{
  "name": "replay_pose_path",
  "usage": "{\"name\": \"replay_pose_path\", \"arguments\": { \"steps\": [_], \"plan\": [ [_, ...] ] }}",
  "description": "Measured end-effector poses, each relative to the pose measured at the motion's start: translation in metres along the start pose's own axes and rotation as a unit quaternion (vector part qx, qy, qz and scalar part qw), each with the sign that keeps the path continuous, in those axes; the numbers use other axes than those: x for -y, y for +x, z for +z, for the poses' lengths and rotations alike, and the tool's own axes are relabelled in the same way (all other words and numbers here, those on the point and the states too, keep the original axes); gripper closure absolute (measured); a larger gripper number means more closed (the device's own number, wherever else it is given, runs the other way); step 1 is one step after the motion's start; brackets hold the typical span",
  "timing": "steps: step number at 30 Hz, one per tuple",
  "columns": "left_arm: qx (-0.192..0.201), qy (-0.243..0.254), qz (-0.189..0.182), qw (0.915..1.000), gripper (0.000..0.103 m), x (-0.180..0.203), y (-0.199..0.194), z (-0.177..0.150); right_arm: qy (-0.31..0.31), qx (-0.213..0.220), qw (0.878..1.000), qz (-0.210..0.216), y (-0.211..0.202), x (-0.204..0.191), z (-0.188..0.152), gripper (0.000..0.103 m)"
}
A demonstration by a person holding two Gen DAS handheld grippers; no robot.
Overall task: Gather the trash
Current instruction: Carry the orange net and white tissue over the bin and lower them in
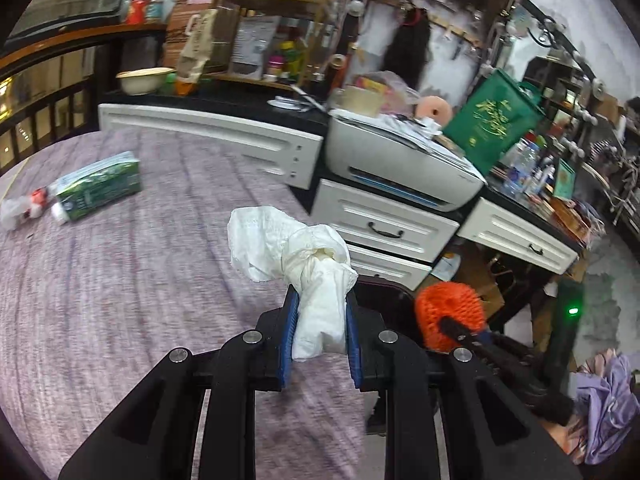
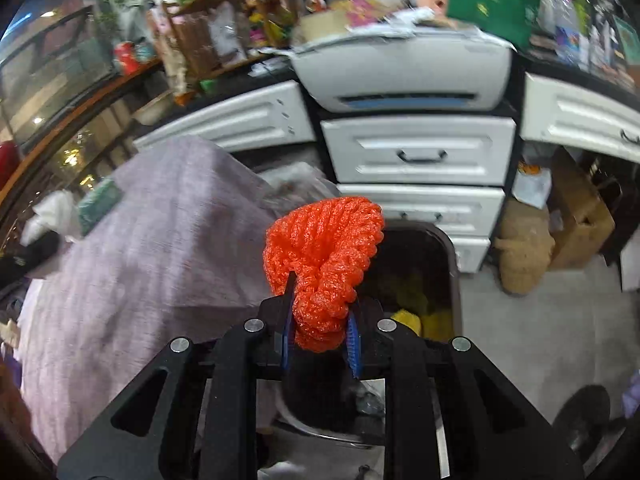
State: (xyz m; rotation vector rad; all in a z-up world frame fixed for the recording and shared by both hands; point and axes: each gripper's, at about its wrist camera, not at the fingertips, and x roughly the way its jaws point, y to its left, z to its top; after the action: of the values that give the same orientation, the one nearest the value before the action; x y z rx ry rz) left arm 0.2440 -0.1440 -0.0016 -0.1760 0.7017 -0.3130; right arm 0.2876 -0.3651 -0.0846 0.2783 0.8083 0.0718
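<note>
Left wrist view: a crumpled white tissue wad (image 1: 308, 276) sits at the centre of the frame, pinched between the blue pads of the left gripper (image 1: 321, 334), its loose end flaring up and to the left above the fingertips. It hangs over the purple-grey cloth surface (image 1: 120, 300) that fills the left half of the picture. Far on that cloth, at the left edge, lie a green tissue pack (image 1: 100, 188) and, just beside it, a crumpled clear wrapper (image 1: 20, 208). At lower right of centre, the orange foam net (image 1: 448, 312) shows in the other gripper.

In the right wrist view the right gripper (image 2: 320, 332) has its jaws clamped on the bunched lower end of that orange foam net (image 2: 324, 256), which fans out above the pads at the middle of the frame. Directly behind and below it is the dark trash bin (image 2: 448, 256), open, with yellow scraps (image 2: 420, 312) inside. White drawers (image 2: 416, 152) and a grey printer (image 2: 400, 72) fill the upper centre; the picture is blurred.
</note>
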Motion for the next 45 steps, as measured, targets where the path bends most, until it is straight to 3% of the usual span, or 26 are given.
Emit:
{"name": "replay_pose_path", "arguments": {
  "steps": [7, 17, 21, 22, 23, 26, 31, 45],
  "plan": [
    [-0.009, 0.033, -0.025, 0.9991, 0.081, 0.037, 0.017, -0.006, 0.017, -0.034, 0.999, -0.038, 0.031, 0.027, -0.017, 0.082],
    [-0.041, 0.064, -0.037, 0.9964, 0.081, 0.060, 0.036, -0.028, 0.044, -0.097, 0.992, -0.067, 0.088, 0.055, -0.038, 0.081],
    [-0.051, 0.075, -0.040, 0.9951, 0.081, 0.069, 0.042, -0.034, 0.055, -0.124, 0.988, -0.071, 0.105, 0.062, -0.049, 0.065],
    [-0.053, 0.078, -0.041, 0.9946, 0.081, 0.071, 0.044, -0.036, 0.058, -0.125, 0.988, -0.070, 0.105, 0.063, -0.051, 0.055],
    [-0.056, 0.082, -0.043, 0.9942, 0.081, 0.074, 0.045, -0.037, 0.062, -0.124, 0.988, -0.070, 0.104, 0.064, -0.054, 0.047],
    [-0.063, 0.090, -0.046, 0.9929, 0.081, 0.079, 0.050, -0.041, 0.075, -0.115, 0.988, -0.070, 0.096, 0.069, -0.057, 0.037],
    [-0.083, 0.104, -0.055, 0.9896, 0.081, 0.090, 0.062, -0.048, 0.083, -0.103, 0.989, -0.070, 0.074, 0.077, -0.057, 0.036],
    [-0.157, 0.156, -0.047, 0.9740, 0.081, 0.116, 0.117, -0.074, 0.152, -0.061, 0.977, -0.139, 0.018, 0.154, -0.059, 0.035]
  ]
}}
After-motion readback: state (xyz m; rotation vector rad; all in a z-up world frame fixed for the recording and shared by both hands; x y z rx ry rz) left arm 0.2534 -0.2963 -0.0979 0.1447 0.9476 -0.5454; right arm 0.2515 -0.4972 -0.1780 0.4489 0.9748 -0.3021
